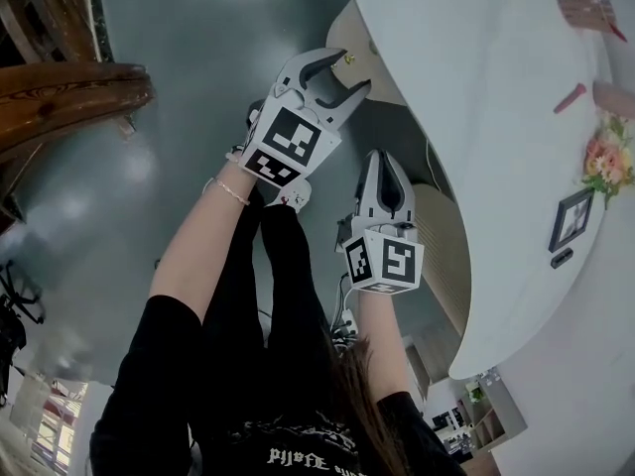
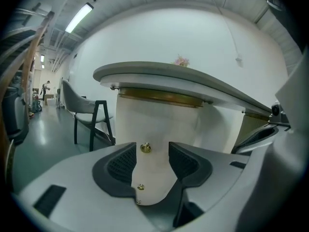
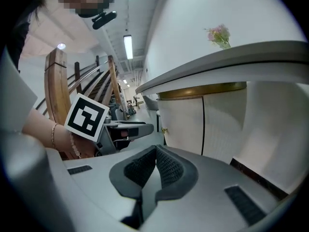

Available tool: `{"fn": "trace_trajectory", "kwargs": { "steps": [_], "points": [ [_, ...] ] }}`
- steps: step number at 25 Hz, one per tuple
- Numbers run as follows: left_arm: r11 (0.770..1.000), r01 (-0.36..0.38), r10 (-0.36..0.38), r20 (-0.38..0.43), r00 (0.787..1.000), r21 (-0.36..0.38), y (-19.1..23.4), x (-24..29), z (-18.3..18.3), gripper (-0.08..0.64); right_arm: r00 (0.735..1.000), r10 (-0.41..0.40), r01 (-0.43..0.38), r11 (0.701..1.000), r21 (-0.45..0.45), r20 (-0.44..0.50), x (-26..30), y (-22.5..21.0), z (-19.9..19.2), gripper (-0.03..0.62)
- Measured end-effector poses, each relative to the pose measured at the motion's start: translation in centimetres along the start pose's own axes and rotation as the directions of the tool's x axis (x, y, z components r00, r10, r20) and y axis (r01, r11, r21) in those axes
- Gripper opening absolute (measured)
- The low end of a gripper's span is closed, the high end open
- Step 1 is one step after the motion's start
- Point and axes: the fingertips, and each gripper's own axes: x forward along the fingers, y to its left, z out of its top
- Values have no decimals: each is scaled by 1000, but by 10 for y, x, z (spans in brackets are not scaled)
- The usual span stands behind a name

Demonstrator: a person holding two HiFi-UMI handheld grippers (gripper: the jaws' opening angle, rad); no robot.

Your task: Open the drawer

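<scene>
Long hall, glossy grey floor [image 1: 189, 38], and at the far side a white curved desk [image 2: 159, 72] with an overhanging top. Under that top, a white drawer front [image 2: 159, 124] with a small brass knob [image 2: 145, 148], and a second knob [image 2: 140, 187] lower in the same column. Left gripper [image 1: 344, 74]: wide apart, aimed at the upper knob, seen in the gap between the pads but farther off, not yet touched. Right gripper [image 3: 155, 152]: pressed together, nothing between, hanging to the right of the left one and nearer the person.

Likely trouble: closing short of the knob and pinching air, with so small and round a target against broad pads. Could also slip off during the pull if gripped only at the very tip. Could land on the lower knob by mistake if brought in too low. Risks scraping the white front with a fingertip if pushed in too deep.

Edges: overhanging rim above the knob, so best kept under on the way in. Brass strip [image 2: 159, 98] just beneath the top, well above the pads. Open floor on the near side, seemingly enough for a straight pull back toward the person. Chair [image 2: 89, 112] far off to the left, well apart. Wooden railing [image 1: 69, 87] on the left too, clear of the pull line.
</scene>
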Motion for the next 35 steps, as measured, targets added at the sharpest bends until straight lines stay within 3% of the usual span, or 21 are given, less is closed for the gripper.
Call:
{"fn": "trace_trajectory", "kwargs": {
  "steps": [8, 17, 28, 30, 35],
  "points": [
    [1000, 8, -9, -14, 1000, -23, 6, 32, -24, 222, 1000, 1, -1, 1000, -9, 13, 23, -13, -6, 26],
    [999, 26, -28, -90, 996, -21, 29, 70, -52, 224, 1000, -17, 17, 1000, 22, -1, 38, -15, -24, 26],
    [999, 25, -28, -66, 997, -42, 33, 95, -53, 224, 1000, 0, 0, 999, 33, -7, 53, -14, -28, 26],
    [1000, 22, -24, -76, 997, -19, 37, 96, -55, 224, 1000, 5, -5, 999, 33, -4, 55, -13, -27, 26],
    [991, 51, -40, -88, 995, 121, 35, 99, -50, 218, 1000, 6, -5, 1000, 26, -25, 57, -13, -29, 26]
  ]
}}
